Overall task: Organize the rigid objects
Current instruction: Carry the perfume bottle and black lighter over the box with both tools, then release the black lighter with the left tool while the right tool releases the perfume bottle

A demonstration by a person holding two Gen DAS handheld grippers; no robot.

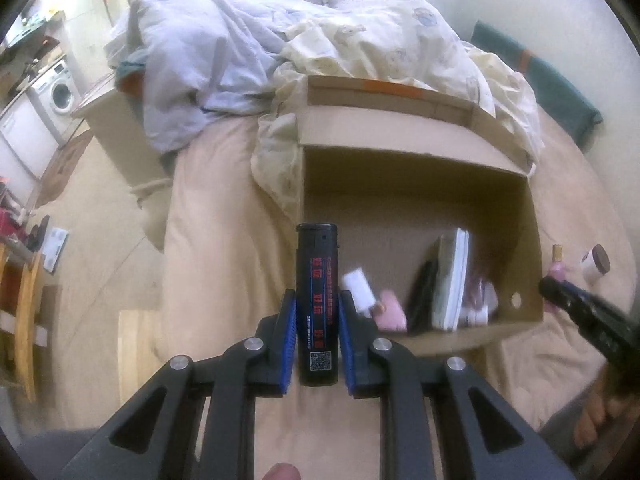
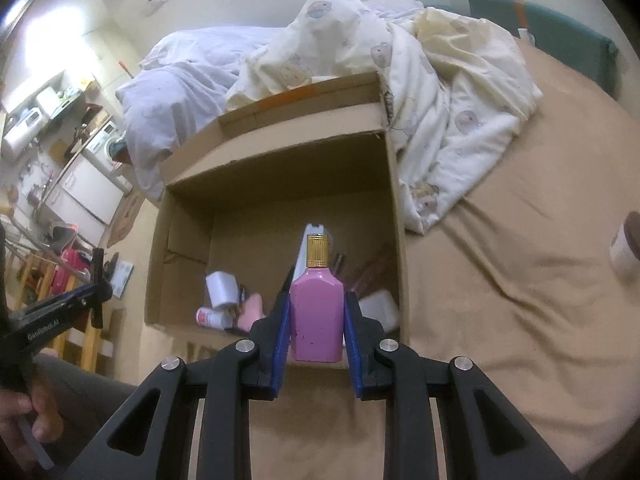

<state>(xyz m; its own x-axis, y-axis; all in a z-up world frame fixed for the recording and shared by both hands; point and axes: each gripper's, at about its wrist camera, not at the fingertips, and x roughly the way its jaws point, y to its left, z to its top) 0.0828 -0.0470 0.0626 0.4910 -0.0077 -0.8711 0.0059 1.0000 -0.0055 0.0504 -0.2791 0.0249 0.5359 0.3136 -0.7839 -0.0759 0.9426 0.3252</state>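
My left gripper (image 1: 317, 300) is shut on a black lighter (image 1: 317, 304) with red print, held upright just before the near left corner of an open cardboard box (image 1: 532, 240). My right gripper (image 2: 317, 300) is shut on a pink bottle (image 2: 317, 312) with a gold cap, held upright in front of the same box (image 2: 396, 200). Inside the box are a white charger (image 2: 222, 289), a small tube (image 2: 212, 317), upright books (image 1: 450, 280) and a pink item (image 1: 390, 314). The right gripper also shows in the left wrist view (image 1: 550, 286).
The box sits on a tan bed sheet (image 2: 500, 280). Rumpled quilts (image 2: 440, 120) lie behind it. A white jar with a brown lid (image 2: 626, 246) lies on the sheet to the right. The bed's left edge drops to the floor; a washing machine (image 1: 60, 92) stands far left.
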